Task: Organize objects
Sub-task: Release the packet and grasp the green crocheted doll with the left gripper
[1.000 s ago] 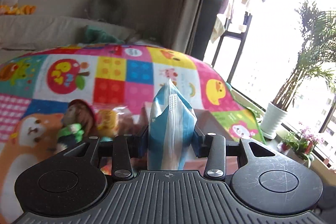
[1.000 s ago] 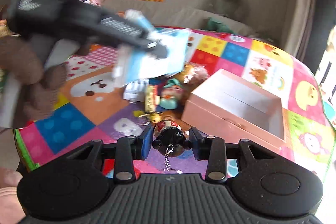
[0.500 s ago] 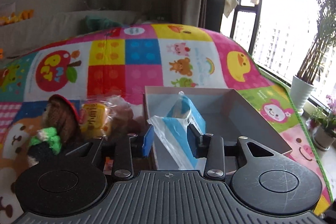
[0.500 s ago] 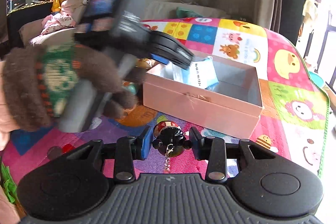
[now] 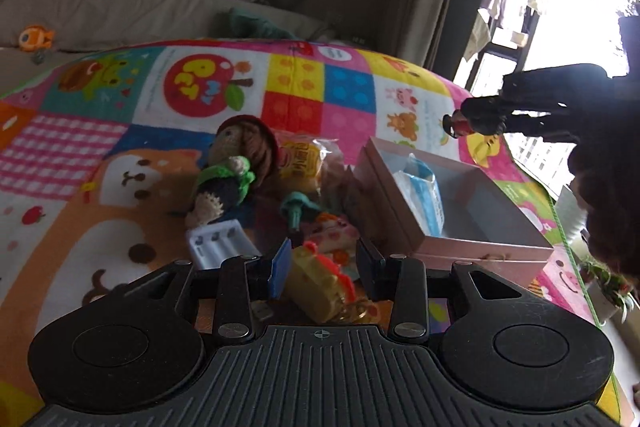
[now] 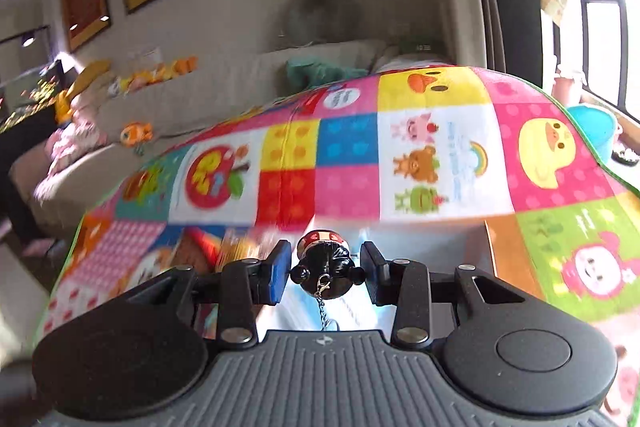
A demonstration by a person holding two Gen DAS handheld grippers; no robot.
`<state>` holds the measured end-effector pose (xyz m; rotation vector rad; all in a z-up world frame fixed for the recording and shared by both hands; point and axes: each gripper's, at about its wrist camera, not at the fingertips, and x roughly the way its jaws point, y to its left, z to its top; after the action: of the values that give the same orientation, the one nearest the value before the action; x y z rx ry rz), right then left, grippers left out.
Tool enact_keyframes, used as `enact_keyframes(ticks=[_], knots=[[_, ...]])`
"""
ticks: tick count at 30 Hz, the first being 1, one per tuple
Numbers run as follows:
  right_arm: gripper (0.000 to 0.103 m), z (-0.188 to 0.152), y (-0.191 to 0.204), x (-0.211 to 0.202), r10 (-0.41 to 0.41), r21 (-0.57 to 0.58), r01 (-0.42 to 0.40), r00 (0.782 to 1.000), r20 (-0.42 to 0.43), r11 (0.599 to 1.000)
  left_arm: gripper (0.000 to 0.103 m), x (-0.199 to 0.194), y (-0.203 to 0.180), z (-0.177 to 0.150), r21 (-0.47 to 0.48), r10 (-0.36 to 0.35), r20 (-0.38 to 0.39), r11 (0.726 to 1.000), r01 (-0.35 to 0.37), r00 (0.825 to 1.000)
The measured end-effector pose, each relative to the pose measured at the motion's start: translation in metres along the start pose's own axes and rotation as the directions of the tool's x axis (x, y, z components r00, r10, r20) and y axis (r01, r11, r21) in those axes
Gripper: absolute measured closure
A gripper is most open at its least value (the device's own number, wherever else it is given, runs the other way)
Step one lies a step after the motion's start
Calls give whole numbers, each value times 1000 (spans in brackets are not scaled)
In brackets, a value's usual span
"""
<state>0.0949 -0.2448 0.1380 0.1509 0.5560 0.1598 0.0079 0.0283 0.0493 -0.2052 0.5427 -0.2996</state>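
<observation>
A pink open box stands on the colourful play mat, with the blue-and-white packet lying inside it. My left gripper is open and empty, low over a yellow toy in the pile left of the box. My right gripper has its pads spread a little, with a small black-and-red figurine keychain between them, its chain hanging down. In the left wrist view the right gripper holds the figurine above the box's far edge.
Left of the box lie a knitted doll, a yellow snack bag, a white battery case, a teal toy and a pink toy. A sofa runs behind the mat; plants stand by the window.
My left gripper let go of the blue packet in the box and drew back left over the toy pile. My right gripper carried the figurine up over the box.
</observation>
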Motion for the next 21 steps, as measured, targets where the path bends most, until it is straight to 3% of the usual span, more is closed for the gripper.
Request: enact_keyframes(ticks=[3, 7, 10, 13, 16, 21], knots=[[64, 14, -7, 35, -52, 58, 54, 998, -45, 997, 62, -5, 20, -1, -17, 20, -5, 1000, -20, 1000], [56, 3, -5, 31, -40, 65, 42, 998, -39, 997, 62, -3, 45, -3, -55, 43, -26, 997, -44, 999], [52, -13, 10, 25, -41, 10, 42, 998, -56, 999, 62, 5, 52, 13, -68, 50, -4, 996, -51, 999], [50, -36, 34, 17, -39, -104, 32, 997, -71, 994, 62, 23, 51, 45, 8, 69, 38, 998, -70, 997], [40, -55, 58, 8, -37, -226, 22, 997, -61, 974, 62, 64, 55, 72, 5, 93, -24, 996, -93, 995], [31, -78, 76, -5, 40, -247, -69, 992, -124, 967, 56, 129, 60, 85, 22, 123, -155, 992, -121, 980]])
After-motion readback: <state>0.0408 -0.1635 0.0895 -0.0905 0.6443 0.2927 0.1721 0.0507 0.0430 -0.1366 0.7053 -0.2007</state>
